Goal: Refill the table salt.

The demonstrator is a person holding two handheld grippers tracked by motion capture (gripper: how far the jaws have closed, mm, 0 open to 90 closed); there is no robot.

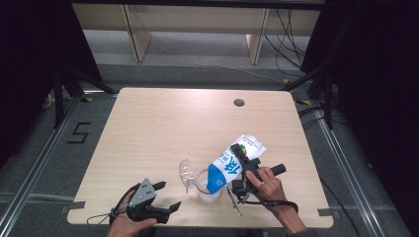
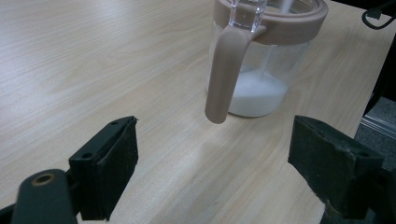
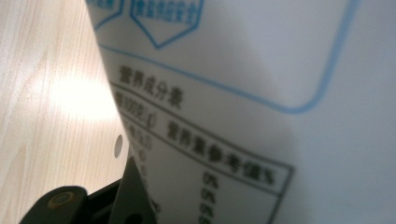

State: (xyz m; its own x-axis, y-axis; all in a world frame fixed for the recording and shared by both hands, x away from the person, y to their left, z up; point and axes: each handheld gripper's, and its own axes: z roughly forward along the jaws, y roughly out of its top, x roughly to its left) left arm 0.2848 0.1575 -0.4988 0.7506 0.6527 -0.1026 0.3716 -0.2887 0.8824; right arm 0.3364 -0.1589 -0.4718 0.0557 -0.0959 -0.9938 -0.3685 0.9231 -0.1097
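A blue and white milk carton (image 1: 232, 165) is tipped down to the left, its top over a clear jug (image 1: 208, 189) near the table's front edge. My right gripper (image 1: 241, 152) is shut on the carton (image 3: 261, 88), whose printed side sits right against the camera. The jug (image 2: 264, 70) has a beige rim and a beige handle (image 2: 224, 74), and white milk (image 2: 258, 95) lies in its bottom. Its clear lid (image 1: 186, 173) stands flipped open to the left. My left gripper (image 1: 169, 195) is open on the front left, a short way from the jug, with nothing between its pads (image 2: 114, 158).
The light wooden table (image 1: 163, 123) has a round cable hole (image 1: 239, 102) at the back right. Black frames and cables (image 1: 291, 44) stand on the floor around it. A wooden desk (image 1: 197, 19) is behind.
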